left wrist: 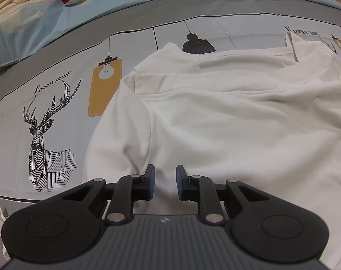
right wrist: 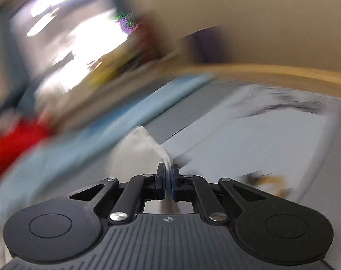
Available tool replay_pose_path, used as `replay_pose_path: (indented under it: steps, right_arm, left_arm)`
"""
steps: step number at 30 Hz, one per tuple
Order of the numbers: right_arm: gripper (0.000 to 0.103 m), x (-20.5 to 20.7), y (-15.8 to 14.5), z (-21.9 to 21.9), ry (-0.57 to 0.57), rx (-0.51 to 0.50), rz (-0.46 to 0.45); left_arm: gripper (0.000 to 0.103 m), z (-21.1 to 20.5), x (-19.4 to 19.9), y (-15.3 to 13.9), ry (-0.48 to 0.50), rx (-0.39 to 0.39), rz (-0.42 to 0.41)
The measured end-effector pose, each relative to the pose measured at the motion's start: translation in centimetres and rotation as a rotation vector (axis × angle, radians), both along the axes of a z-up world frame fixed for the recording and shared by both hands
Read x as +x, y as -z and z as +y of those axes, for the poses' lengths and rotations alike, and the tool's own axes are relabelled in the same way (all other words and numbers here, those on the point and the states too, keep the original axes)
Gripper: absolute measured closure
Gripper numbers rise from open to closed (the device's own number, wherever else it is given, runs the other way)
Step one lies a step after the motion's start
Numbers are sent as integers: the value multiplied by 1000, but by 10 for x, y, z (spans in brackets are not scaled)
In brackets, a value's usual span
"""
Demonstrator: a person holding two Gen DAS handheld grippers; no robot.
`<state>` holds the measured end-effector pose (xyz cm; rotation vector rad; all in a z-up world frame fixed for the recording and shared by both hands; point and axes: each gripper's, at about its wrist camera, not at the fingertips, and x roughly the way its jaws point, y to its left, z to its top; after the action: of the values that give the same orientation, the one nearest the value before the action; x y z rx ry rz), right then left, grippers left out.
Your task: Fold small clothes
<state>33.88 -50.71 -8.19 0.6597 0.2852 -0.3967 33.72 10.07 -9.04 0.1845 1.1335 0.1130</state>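
The left gripper [left wrist: 165,183] hovers with its fingers spread over the near edge of a white shirt [left wrist: 226,121], nothing between them. The shirt lies rumpled across a printed bedsheet [left wrist: 64,112], with a deer drawing [left wrist: 48,144] just left of it and a pale blue pillow [left wrist: 58,20] beyond. In the heavily blurred right view, the right gripper [right wrist: 167,181] is pressed together, pinching a fold of the white shirt [right wrist: 139,150] above the sheet; a red cloth [right wrist: 10,144] sits far left of it.
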Motion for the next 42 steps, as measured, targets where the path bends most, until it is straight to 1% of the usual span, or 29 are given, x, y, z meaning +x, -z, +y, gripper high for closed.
replay_pose_path:
  steps: [2,4,6,8,11,12,14,15,16,17,18,19,21,23,24,25,26,28,29,30,32,33,35,37,38,39,40,41,42]
  right_arm:
    - [99,-20,16,-33,163,88,14]
    - [100,-33,37,-55,219,136,49]
    - [100,-43,53,-66,258,129,95]
    - [100,-54,64,-75,317,138,119]
    - [100,-69,70,-86,450,164,164]
    - [100,-73,69,-87,485,146,184]
    - [99,-74,66,-86,513,159,204]
    - [95,-74,64,-84,524,167,227]
    - [93,-73,58,-80,550,145,280]
    - [90,-71,50,-73,583,95,338]
    - [85,-67,41,-62,608,40,367]
    - [84,-66,31,-48,614,-24,370]
    - [82,-59,12,-19,539,-125,330]
    - [81,-48,-3,15,400,-174,258]
    - [80,-41,-10,38,306,-197,219]
    - [75,-34,-14,57,202,-201,190]
    - [72,-23,-16,80,35,-171,163]
    - [71,-1,-13,120,-262,-97,143]
    - [71,6,-10,143,-389,-79,145]
    - [70,13,-6,167,-501,-75,154]
    - [63,23,5,210,-676,-105,197]
    - [58,29,11,225,-730,-122,226]
    - [58,36,24,252,-797,-159,295]
    - [58,45,39,268,-805,-211,380]
    - [61,50,45,268,-794,-245,399]
    - [80,49,44,269,-774,-279,380]
    - [96,52,43,269,-767,-291,374]
    - [97,56,43,268,-761,-279,369]
    - [99,61,37,267,-742,-263,343]
  left_arm:
    - [81,0,0,0,2,-2,2]
    - [81,0,0,-1,2,-9,3]
    - [81,1,0,-2,0,-18,3]
    - [81,0,0,-3,-1,-27,2]
    - [81,-2,-1,-4,9,-44,0]
    - [81,-3,-1,-4,11,-50,-2]
    - [81,-3,-1,-5,10,-68,-7]
    - [80,-1,-1,-5,4,-82,-13]
    - [79,1,0,-5,-5,-100,-25]
    - [79,5,0,-6,-17,-120,-41]
    - [79,9,1,-7,-33,-139,-59]
    - [79,14,1,-9,-53,-158,-82]
    - [77,23,3,-12,-82,-193,-129]
    - [72,30,5,-14,-111,-215,-176]
    - [70,32,7,-14,-122,-225,-198]
    - [68,35,8,-14,-134,-246,-227]
    - [66,37,10,-13,-145,-264,-239]
    - [64,37,18,-8,-147,-299,-237]
    - [61,37,20,-6,-144,-312,-244]
    - [53,36,22,-2,-144,-322,-249]
    - [48,33,28,7,-142,-327,-216]
    - [48,31,29,11,-139,-328,-208]
    - [48,29,33,18,-131,-331,-201]
    - [58,28,39,26,-122,-270,-182]
    - [69,28,40,27,-119,-244,-188]
    - [88,30,41,28,-115,-243,-198]
    - [96,32,43,27,-112,-269,-202]
    - [98,34,46,26,-117,-285,-203]
    - [98,34,48,22,-117,-275,-216]
